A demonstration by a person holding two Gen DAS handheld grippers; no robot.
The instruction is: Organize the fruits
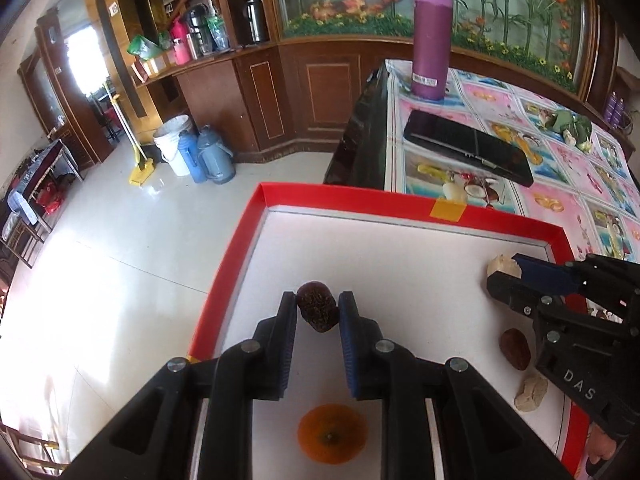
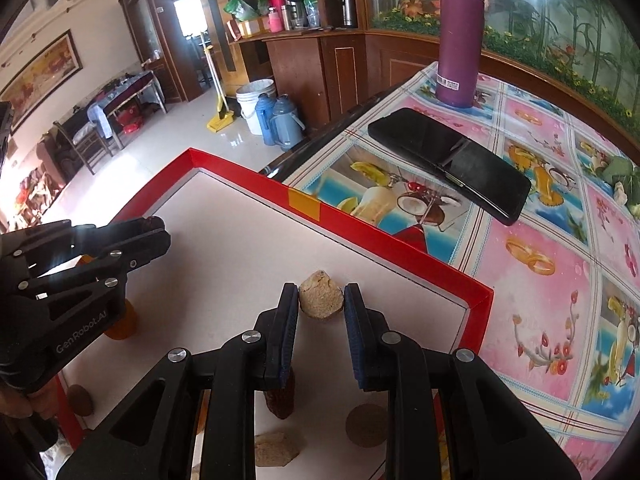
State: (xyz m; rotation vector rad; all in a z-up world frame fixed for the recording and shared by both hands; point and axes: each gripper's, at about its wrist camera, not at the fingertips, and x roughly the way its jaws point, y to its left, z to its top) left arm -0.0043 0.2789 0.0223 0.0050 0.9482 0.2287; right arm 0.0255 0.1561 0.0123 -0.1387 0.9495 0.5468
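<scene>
A white tray with a red rim [image 1: 348, 196] lies at the table corner; its rim also shows in the right wrist view [image 2: 384, 236]. My left gripper [image 1: 317, 312] is shut on a dark wrinkled fruit [image 1: 317, 311] above the tray's left part. My right gripper [image 2: 321, 300] is shut on a pale beige fruit piece [image 2: 321, 297] near the tray's far right corner; it also shows in the left wrist view [image 1: 502, 268]. On the tray lie an orange [image 1: 332, 438], a reddish-brown date [image 1: 515, 349] and a beige piece [image 1: 531, 392].
A black phone [image 1: 468, 146] and a purple bottle [image 1: 431, 40] stand on the flowered tablecloth [image 2: 540, 280] beyond the tray. A round tan fruit [image 2: 366, 426] and a brown one [image 2: 80, 400] lie near the tray's near side. The floor drops off to the left.
</scene>
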